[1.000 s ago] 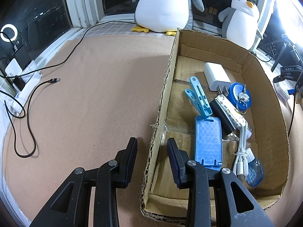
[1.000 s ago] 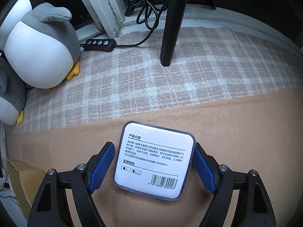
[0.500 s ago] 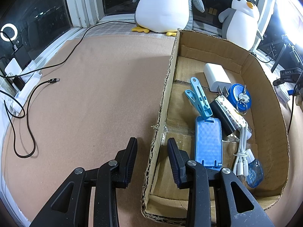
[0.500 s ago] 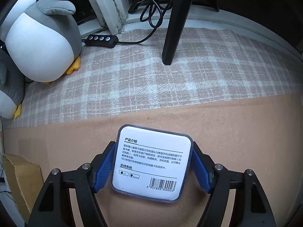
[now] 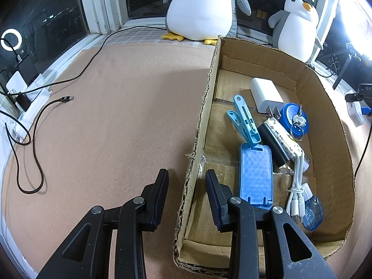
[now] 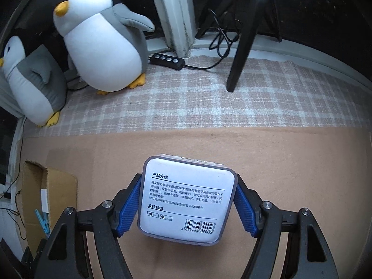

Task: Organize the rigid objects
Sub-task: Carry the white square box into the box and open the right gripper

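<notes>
Setting: a room in a home, arranged for recording. Indicators: two plush penguins (image 5: 202, 7) (image 5: 294, 28) on a window ledge against dark panes, a plaid cloth (image 6: 232, 102), a ring light reflection (image 5: 10, 39) far left, a tripod leg (image 6: 241, 46), and charging cables (image 5: 34, 144).

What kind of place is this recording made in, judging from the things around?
Probably a room in a home, at a bay window by night. Two grey-and-white plush penguins stand on a checked cloth before the dark window panes, and a black charging cable lies on the brown mat.
</notes>
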Demonstrator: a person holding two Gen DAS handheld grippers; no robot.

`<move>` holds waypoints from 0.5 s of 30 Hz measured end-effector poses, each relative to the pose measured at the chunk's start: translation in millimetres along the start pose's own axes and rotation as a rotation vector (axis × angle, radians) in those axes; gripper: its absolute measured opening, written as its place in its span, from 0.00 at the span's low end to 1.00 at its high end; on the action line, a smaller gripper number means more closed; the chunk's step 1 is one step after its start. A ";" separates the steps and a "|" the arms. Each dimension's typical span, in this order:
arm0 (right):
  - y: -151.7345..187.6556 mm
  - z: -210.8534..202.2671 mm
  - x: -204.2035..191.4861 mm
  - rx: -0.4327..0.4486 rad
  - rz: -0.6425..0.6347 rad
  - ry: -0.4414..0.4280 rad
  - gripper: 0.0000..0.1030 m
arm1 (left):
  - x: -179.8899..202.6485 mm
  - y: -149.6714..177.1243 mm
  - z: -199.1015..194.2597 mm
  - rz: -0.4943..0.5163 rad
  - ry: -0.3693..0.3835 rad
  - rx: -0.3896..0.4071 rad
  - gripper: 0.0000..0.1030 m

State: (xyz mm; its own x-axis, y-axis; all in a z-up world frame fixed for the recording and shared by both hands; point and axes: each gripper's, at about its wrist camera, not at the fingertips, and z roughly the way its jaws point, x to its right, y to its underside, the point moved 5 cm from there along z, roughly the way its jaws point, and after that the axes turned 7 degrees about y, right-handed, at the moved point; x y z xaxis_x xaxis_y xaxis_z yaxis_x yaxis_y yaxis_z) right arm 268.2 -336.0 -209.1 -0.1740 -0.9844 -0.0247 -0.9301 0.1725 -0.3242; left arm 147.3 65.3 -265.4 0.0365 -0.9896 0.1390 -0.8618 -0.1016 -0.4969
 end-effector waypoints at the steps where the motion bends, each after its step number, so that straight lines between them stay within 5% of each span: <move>1: -0.3 -4.4 -5.2 0.007 -0.014 -0.010 0.68 | 0.0 -0.1 0.0 0.000 0.000 0.000 0.35; 15: 7.8 -67.7 -133.0 0.106 -0.295 -0.155 0.68 | 0.2 0.5 0.0 -0.002 0.002 0.001 0.35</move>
State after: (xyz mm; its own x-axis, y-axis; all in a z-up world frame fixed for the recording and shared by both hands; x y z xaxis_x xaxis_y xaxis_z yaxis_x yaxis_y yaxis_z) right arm 262.2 -201.5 -144.4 0.1558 -0.9862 -0.0561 -0.8929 -0.1164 -0.4349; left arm 146.9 65.1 -265.6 0.0371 -0.9892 0.1420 -0.8615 -0.1037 -0.4971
